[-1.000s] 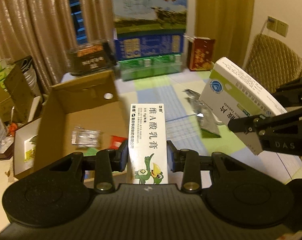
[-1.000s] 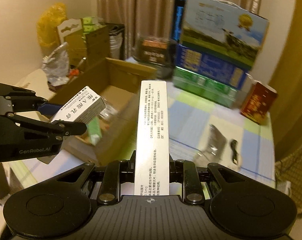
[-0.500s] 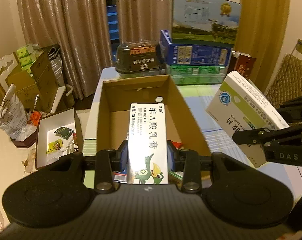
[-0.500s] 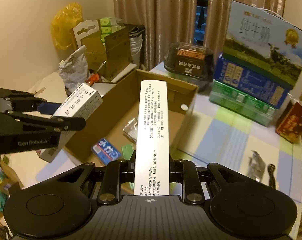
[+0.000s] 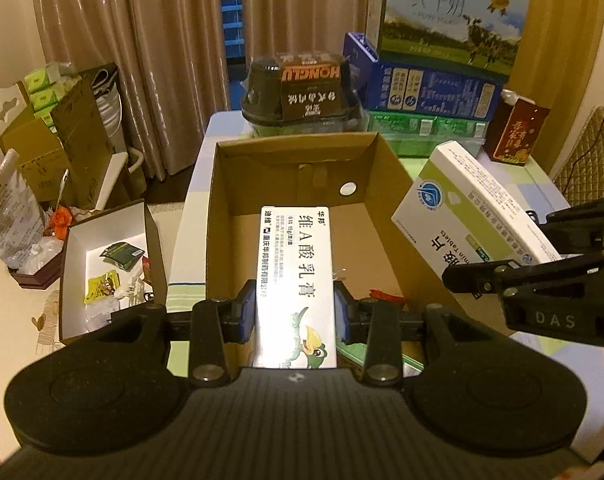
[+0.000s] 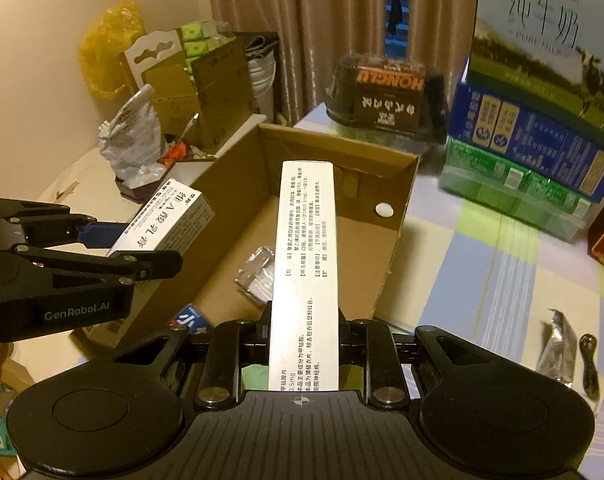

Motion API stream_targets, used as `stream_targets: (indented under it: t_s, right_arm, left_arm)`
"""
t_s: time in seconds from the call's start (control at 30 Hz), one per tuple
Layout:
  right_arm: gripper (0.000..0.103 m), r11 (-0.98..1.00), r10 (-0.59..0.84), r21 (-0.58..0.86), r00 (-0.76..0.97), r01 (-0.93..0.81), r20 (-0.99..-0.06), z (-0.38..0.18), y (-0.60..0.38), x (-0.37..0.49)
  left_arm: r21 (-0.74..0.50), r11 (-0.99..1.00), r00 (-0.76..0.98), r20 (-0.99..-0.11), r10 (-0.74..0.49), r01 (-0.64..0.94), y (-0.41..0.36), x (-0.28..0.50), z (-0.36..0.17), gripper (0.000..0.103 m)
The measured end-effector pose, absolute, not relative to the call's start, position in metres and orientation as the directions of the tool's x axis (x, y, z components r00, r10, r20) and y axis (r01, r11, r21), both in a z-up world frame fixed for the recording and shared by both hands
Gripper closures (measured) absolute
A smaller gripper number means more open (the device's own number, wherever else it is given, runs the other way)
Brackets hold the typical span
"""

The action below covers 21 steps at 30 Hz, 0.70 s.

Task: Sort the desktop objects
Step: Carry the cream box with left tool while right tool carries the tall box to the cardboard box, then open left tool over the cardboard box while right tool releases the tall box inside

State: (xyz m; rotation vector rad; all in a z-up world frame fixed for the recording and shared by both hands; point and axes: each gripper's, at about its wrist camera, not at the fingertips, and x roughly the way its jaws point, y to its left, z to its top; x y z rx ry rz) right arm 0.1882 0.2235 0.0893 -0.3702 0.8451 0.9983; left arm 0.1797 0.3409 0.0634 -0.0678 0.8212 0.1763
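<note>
My left gripper (image 5: pixel 295 312) is shut on a white ointment box (image 5: pixel 295 280) with a green bird printed on it, held above the open cardboard box (image 5: pixel 289 152). My right gripper (image 6: pixel 304 334) is shut on a white and green tablet box (image 6: pixel 306 264), whose narrow printed side faces the right wrist view. In the left wrist view that tablet box (image 5: pixel 474 216) hangs over the carton's right wall. In the right wrist view the ointment box (image 6: pixel 165 220) hangs over the carton's left wall (image 6: pixel 229 184). A silver blister pack (image 6: pixel 257 272) and a blue packet (image 6: pixel 191 318) lie inside the carton.
Behind the carton stand a black lidded container (image 5: pixel 302 92) and stacked milk cartons (image 5: pixel 434 56), with a red box (image 5: pixel 516 132) to the right. A silver packet (image 6: pixel 558 344) and a black cable (image 6: pixel 588 360) lie on the checked tablecloth. A white tray (image 5: pixel 105 264) of packets sits lower left.
Both grippers have swung left with their boxes, from over the tablecloth to above the cardboard box, and dropped slightly. Both grips are unchanged.
</note>
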Motion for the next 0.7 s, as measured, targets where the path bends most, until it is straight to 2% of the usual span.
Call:
stream_targets:
  t_s: [0.4, 0.7]
  right_arm:
    - [0.082, 0.528, 0.581, 0.121, 0.253, -0.840, -0.774, 0.071, 0.233, 0.200]
    - [0.082, 0.537, 0.585, 0.132, 0.255, -0.833, -0.770, 0.072, 0.234, 0.201]
  left_arm:
    - [0.002, 0.981, 0.640, -0.758, 0.127, -0.192, 0.351, 0.204, 0.034, 0.070]
    - [0.020, 0.978, 0.639, -0.755, 0.150, -0.206, 0.354, 0.203, 0.035, 0.070]
